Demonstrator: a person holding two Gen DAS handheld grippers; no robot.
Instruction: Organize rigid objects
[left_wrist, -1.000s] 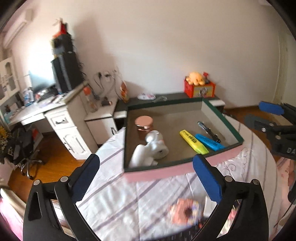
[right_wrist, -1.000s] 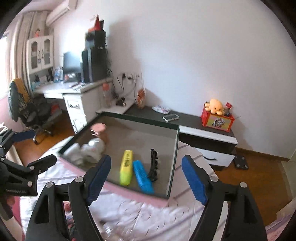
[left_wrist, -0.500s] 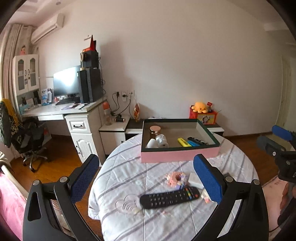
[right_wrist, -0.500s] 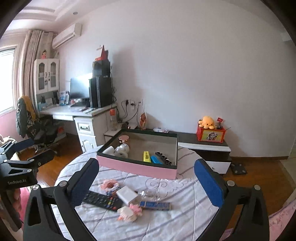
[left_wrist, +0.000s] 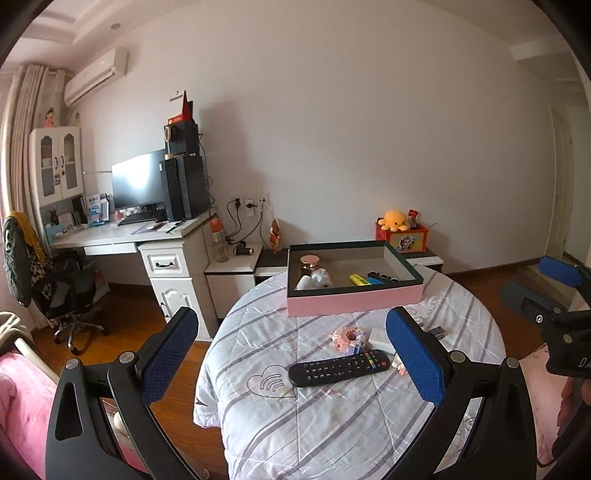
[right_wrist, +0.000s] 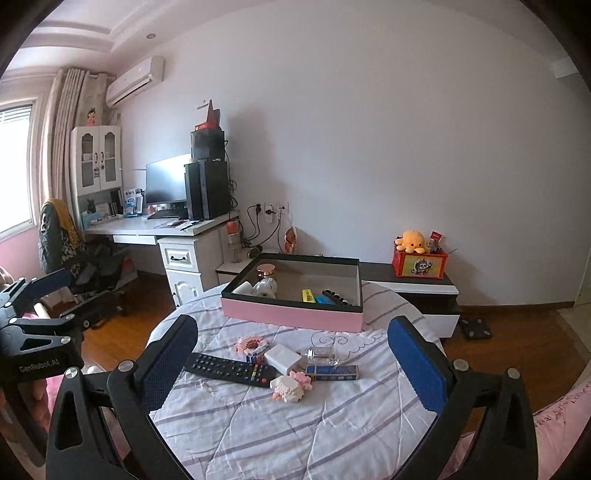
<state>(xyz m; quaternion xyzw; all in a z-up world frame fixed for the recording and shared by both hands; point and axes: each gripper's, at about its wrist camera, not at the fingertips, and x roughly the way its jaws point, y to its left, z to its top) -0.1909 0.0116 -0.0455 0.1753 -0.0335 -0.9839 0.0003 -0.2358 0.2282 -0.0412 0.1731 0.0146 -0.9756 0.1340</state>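
Note:
A pink box (left_wrist: 354, 304) (right_wrist: 291, 314) with a dark rim stands at the far side of the round table (left_wrist: 295, 424) (right_wrist: 258, 424). It holds a copper-lidded jar (right_wrist: 266, 272), white items (left_wrist: 316, 279), a yellow marker (left_wrist: 360, 279), a blue marker (right_wrist: 325, 300) and a black clip (right_wrist: 336, 297). In front lie a black remote (left_wrist: 339, 367) (right_wrist: 231, 369), a pink block toy (left_wrist: 349, 338) (right_wrist: 251, 344), a white block (right_wrist: 282, 359), a glass bottle (right_wrist: 321, 355), a blue bar (right_wrist: 332, 372) and a pink-white figure (right_wrist: 291, 386). My left gripper (left_wrist: 291, 354) and right gripper (right_wrist: 291, 358) both stand open and empty, back from the objects.
A white desk (left_wrist: 147, 236) with monitor and computer tower stands left, an office chair (left_wrist: 55, 288) beside it. A low cabinet (right_wrist: 417, 291) behind the table carries a red box with a yellow plush (right_wrist: 413, 242). Wooden floor (right_wrist: 517, 339) surrounds the table; pink bedding (left_wrist: 18, 406) is at the near left.
Both grippers have pulled back from over the box, so the whole table and the loose items in front of the box came into view. The right gripper's jaws widened.

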